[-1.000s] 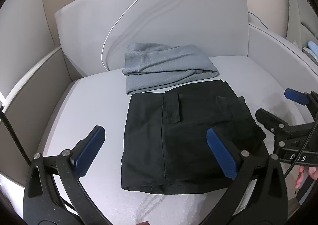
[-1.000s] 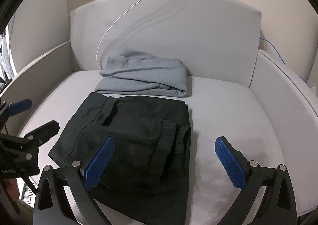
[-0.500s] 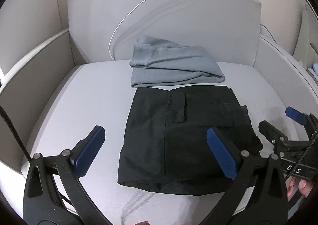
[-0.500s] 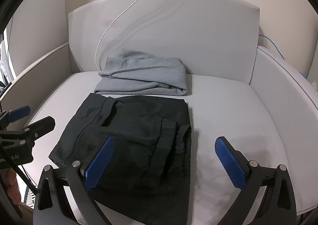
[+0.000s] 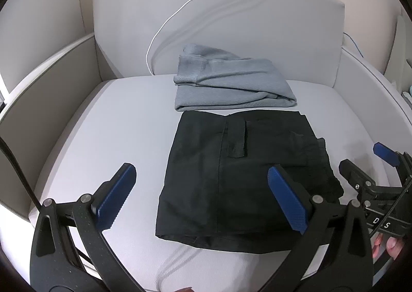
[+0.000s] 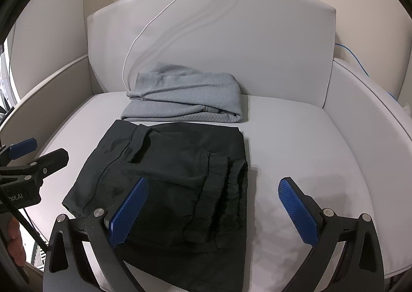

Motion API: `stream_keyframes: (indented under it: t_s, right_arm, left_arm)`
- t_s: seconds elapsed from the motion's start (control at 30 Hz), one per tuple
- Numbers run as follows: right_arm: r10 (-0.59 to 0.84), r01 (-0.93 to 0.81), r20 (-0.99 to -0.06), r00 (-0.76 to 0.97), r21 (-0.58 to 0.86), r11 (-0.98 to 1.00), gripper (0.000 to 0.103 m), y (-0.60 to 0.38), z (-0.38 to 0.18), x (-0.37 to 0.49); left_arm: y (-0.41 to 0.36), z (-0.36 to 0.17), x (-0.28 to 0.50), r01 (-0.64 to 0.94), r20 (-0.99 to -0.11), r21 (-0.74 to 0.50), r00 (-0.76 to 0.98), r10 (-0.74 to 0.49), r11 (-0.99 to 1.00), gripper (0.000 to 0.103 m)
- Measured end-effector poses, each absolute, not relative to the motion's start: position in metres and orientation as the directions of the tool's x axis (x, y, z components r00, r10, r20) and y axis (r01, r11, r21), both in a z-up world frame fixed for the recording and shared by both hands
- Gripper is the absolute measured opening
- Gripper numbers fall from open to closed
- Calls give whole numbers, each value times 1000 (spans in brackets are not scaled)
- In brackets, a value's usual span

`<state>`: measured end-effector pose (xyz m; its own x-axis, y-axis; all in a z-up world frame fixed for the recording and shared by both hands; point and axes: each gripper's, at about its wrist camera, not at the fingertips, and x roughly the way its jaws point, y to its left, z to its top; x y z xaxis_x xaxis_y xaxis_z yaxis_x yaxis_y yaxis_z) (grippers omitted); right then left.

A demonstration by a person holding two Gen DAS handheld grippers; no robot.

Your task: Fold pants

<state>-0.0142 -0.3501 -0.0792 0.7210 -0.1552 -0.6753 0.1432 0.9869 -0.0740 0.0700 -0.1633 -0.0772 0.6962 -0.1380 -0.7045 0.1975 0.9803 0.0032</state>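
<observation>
Your black pants (image 5: 239, 176): folded into compact rectangle, lying flat on seat cushion, front-center. Several layers stacked; elastic gathered waistband edges visible along right side in right wrist view (image 6: 180, 189). Pocket flap/strap runs front-to-back on top layer, w/ seam line beside it. Near edge shows layered hem, slightly uneven. Far edge straight, just beside folded gray garment. Fabric matte, lightly creased.

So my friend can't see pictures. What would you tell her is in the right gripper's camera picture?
Folded black pants lie flat on a pale grey armchair seat, with a folded grey garment just behind them. The open right gripper hovers over the pants' near edge, holding nothing. The left gripper pokes in from the left side, and a white cable hangs down the backrest.
</observation>
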Motion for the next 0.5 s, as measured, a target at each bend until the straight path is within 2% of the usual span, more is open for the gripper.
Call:
stream_keyframes:
  t_s: [0.5]
  right_arm:
    - [-158, 147, -682, 714, -75, 986, 103, -348, -82, -14]
  left_arm:
    - [-161, -79, 69, 183, -711, 15, 693, -119, 983, 102]
